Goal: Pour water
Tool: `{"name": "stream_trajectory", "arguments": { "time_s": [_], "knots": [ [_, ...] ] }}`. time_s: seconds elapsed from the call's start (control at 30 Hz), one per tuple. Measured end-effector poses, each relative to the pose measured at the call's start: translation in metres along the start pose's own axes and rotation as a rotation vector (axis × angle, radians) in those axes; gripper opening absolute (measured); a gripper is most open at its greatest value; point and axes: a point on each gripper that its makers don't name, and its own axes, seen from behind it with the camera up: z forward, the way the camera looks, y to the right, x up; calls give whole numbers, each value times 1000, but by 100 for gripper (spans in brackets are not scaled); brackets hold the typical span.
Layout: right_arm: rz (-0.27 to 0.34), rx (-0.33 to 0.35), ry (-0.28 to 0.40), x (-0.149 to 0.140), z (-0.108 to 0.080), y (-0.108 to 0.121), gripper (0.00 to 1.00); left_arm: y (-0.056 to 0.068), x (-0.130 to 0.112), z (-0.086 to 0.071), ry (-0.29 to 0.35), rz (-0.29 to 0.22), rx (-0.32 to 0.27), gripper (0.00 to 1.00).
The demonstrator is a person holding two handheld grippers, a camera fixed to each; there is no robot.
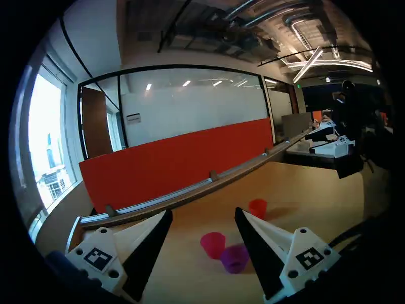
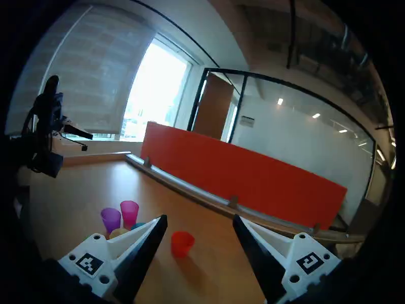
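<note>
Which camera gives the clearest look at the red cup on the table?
The right gripper view: the red cup stands whole and unblocked between that gripper's fingers. The left gripper view shows it smaller and farther off, beside a fingertip.

A light wooden table (image 1: 314,187) is seen, its top smooth and pale brown; along its far edge a grey rail (image 1: 202,185) is fixed, and behind the rail an orange partition (image 1: 192,157) is set upright. Plastic cups are stood upright, directly on the top; a red cup (image 1: 257,207) is placed alone, nearer the rail and well apart from the others; a pink cup (image 1: 213,244) and a purple cup (image 1: 234,258) are set just beside each other. In the right gripper view, a yellow cup (image 2: 118,233) and a teal cup (image 2: 136,226) are made out close against that pair, both partly hidden; whether they touch cannot be told.
</note>
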Motion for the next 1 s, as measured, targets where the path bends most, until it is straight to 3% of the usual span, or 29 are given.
{"name": "stream_trajectory", "arguments": {
  "time_s": [0.4,0.7,1.0],
  "knots": [
    [-29,79,-43,-4,2,-7,100,16,-8,7,-46,37,-58,91],
    [-64,161,-83,-11,1,-18,100,35,-16,11,-74,22,-140,91],
    [-67,245,-148,-22,0,-32,100,57,-24,12,-111,61,-223,91]
  ]
}}
